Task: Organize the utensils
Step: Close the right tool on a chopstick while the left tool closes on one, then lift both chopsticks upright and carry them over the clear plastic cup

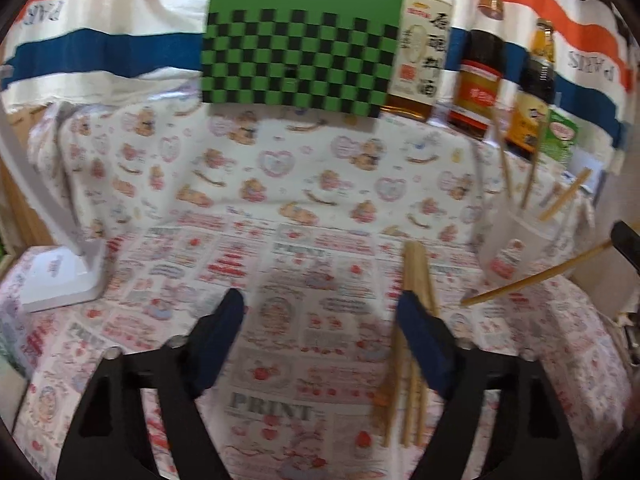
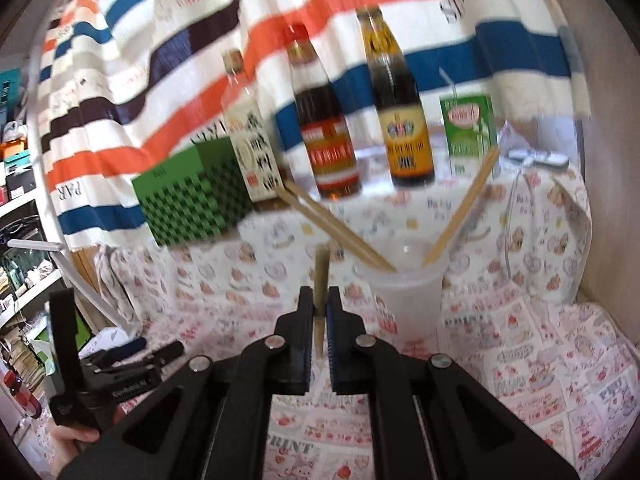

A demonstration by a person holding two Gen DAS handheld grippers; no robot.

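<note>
Printed cloth with fruit and teddy-bear patterns covers the table point(image 1: 304, 208), and a striped towel hangs behind it as a backdrop. Your right gripper point(image 2: 320, 312) has its fingers pressed together on a single chopstick point(image 2: 321, 280), pinched partway along its length so it sticks up between the pads; that grip looks chosen so the stick can be tipped end-first into the translucent cup point(image 2: 404, 300) just to its right. Three chopsticks already lean against the cup's rim, fanned out left and right, so you will likely want to bring the new one in through the gap between them rather than knock them. Your left gripper point(image 1: 320, 332) hangs over the table with its fingers apart and nothing pressed between them; the remaining bundle of chopsticks point(image 1: 412, 344) lies on the cloth under and just beside its right finger, not yet centred between the pads, which suggests it is lining up for the next pick. Behind the cup stand three sauce bottles point(image 2: 328, 140) and a green carton point(image 2: 470, 132), close enough to crowd a high approach from the back. A green checkered board point(image 1: 300, 52) leans against the towel, and a white lamp base point(image 1: 60, 276) sits at the far left, well clear of the work.
</note>
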